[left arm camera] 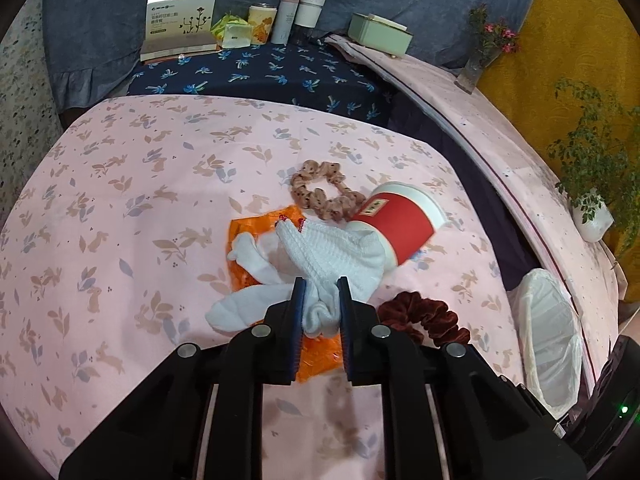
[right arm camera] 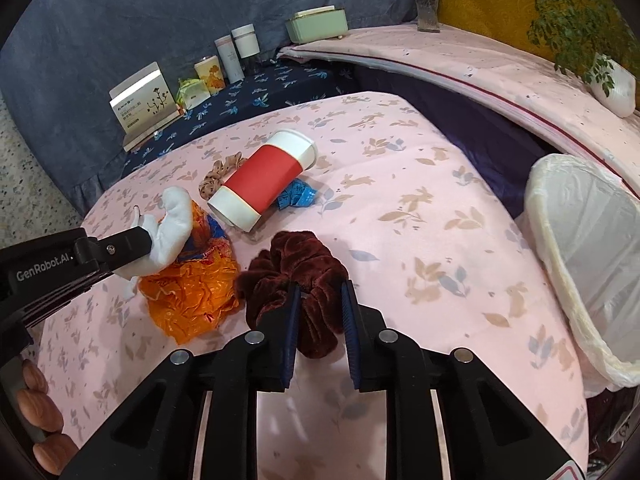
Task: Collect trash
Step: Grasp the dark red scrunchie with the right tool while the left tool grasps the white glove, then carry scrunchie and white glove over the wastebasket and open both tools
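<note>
**Both grippers clamped on soft things; the bin waited at the bed's edge**

The left gripper (left arm camera: 321,288) was pinched narrow on a white sock (left arm camera: 332,256), the cloth bunched between its pads. The right gripper (right arm camera: 320,292) was likewise narrow, its pads pressing into a dark red scrunchie (right arm camera: 296,276). Neither thing looks like trash, so the step in hand was probably clearing them aside to reach the rubbish.

Taking the paper cup (right arm camera: 266,178) as landmark: it lay on its side on the pink bedspread (right arm camera: 420,240). The orange wrapper (right arm camera: 188,296) sat just in front of the cup and to its left, partly under the sock. A blue tape measure (right arm camera: 298,196) poked out from behind the cup, and a tan scrunchie (right arm camera: 218,178) touched its far side. The lined bin (right arm camera: 592,264) stood well to the right of the cup, past the bed's edge.

The next move probably called for lifting the sock clear so the wrapper lay free. The bedspread between cup and bin was bare, leaving open room; the drop at the bed's edge needed care.
</note>
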The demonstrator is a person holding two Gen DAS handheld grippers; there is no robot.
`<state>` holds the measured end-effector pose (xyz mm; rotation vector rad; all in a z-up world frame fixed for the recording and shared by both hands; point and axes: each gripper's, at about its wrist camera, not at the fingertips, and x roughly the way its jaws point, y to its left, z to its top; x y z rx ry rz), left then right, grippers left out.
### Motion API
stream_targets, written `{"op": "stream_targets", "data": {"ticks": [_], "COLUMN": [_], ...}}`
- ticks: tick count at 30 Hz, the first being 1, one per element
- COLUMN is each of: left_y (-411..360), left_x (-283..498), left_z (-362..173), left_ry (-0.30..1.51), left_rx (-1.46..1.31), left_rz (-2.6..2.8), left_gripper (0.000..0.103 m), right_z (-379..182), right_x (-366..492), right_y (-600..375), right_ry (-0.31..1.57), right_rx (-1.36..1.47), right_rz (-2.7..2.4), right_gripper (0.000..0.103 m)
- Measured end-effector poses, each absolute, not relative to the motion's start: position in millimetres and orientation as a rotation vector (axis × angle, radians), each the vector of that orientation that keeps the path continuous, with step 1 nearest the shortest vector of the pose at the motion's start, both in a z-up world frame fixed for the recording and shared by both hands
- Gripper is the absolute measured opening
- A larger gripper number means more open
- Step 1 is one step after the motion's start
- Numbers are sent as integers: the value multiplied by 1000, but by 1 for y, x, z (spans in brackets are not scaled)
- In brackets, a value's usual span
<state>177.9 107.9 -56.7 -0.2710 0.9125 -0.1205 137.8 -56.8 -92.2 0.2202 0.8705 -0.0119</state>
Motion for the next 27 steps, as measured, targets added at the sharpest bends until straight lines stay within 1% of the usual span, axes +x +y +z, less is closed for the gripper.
{"op": "stream_targets", "data": {"ticks": [13,27], "left_y": [40,-57], "left_x": [138,116], "left_z": [-26,-23], "left_ry": [868,882], "left_rx": [-207,-108], "left_rz": [-218,-350], "left_gripper": [15,15], "right_z": [-54,-43], "right_x": [84,45], "right_y": [-114,-200], "right_ry": [773,712], "right_rx": [282,349], "right_rz": [-74,-199], "right_gripper": [19,19]}}
